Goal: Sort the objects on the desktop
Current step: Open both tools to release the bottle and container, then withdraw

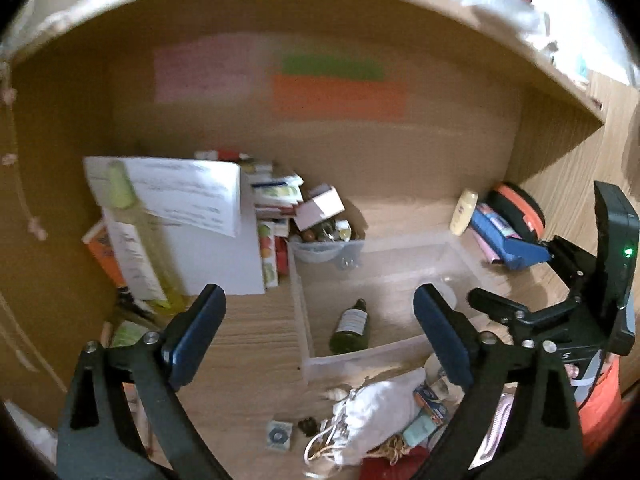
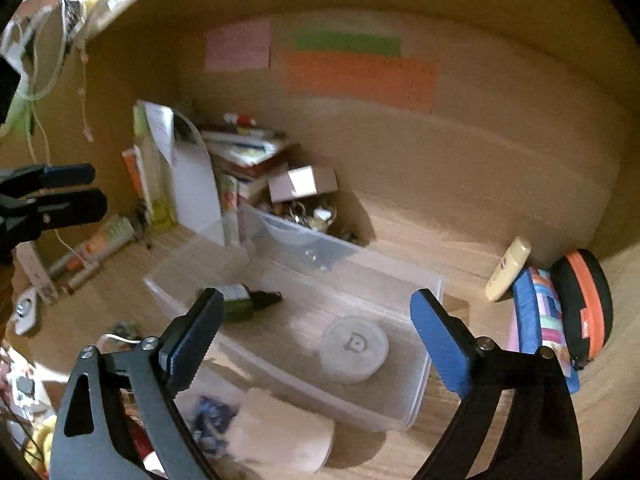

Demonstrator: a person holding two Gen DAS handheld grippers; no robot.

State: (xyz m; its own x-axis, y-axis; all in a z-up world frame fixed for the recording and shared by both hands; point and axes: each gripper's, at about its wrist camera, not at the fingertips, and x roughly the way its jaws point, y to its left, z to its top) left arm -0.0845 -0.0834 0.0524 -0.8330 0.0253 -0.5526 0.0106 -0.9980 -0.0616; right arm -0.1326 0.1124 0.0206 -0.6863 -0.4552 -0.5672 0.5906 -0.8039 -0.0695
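A: Both grippers hold nothing. The left gripper (image 1: 316,320) has its fingers spread wide, and so does the right gripper (image 2: 316,324).

B: What lies between the right one's fingers?

A: A clear plastic bin (image 2: 424,376) on the wooden desk (image 2: 440,240). Inside it lie a dark green bottle (image 2: 244,302) on its side and a round white disc (image 2: 354,350), well apart from each other.

B: And from the left wrist?

A: The same bin (image 1: 304,332) with the bottle (image 1: 352,328) lying in it. Near its front edge sits a white cloth pouch (image 1: 376,412) among small clutter.

B: Further out?

A: A smaller tub (image 2: 296,232) full of trinkets touches the bin's back wall. Left of it stands a stack of books (image 2: 244,156). At far right a cream bottle (image 2: 508,268) leans beside a blue case (image 2: 536,312) and a black-and-orange case (image 2: 588,304).
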